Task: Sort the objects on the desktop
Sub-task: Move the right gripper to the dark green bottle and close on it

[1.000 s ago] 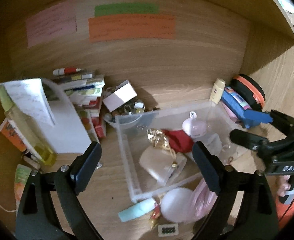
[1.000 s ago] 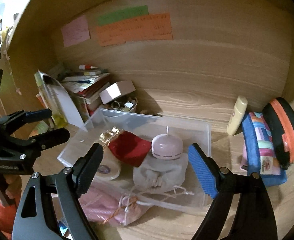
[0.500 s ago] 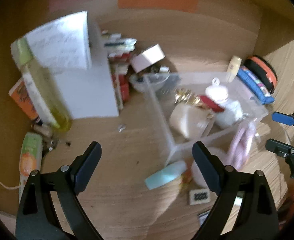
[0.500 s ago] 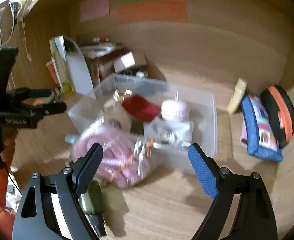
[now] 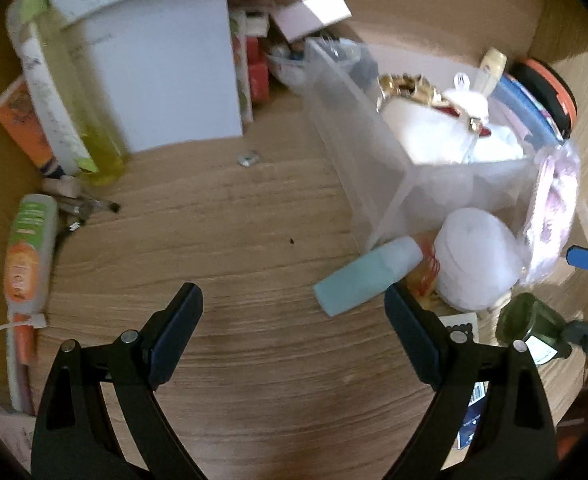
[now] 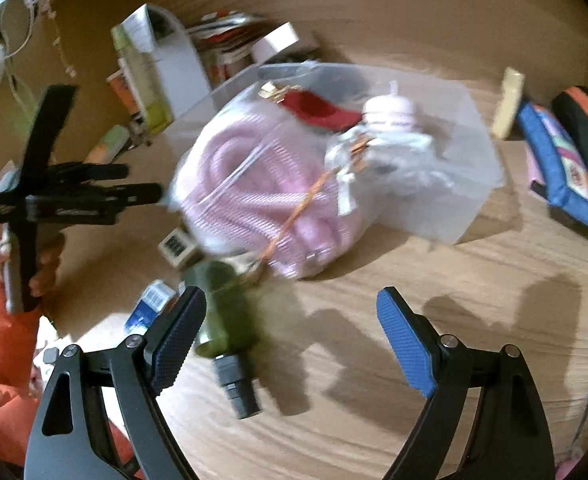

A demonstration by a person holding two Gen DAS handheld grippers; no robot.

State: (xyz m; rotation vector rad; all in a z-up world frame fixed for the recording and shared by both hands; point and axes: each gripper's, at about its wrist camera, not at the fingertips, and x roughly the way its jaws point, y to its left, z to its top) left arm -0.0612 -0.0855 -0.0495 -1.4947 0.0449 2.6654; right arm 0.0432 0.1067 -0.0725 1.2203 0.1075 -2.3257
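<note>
While both tools are held above the desk, nothing is gripped: the left gripper is spread wide over bare wood, and the right gripper is likewise spread wide and empty. Ahead and to the right of the left gripper a clear bin is seen, already partly filled, with a teal tube and a white round jar lying just outside its near corner. From the right gripper, a pink bag is seen ahead, resting against the bin's front, and a green bottle lies on its side just beside the left finger. The bottle is judged the nearest loose piece. It would best be taken across its body, not by the black cap, with the gripper turned square to the bottle's length and lowered until both fingers straddle it. The orange cord trailing from the bag should be kept out of the grasp, since the bag could be dragged along.
</note>
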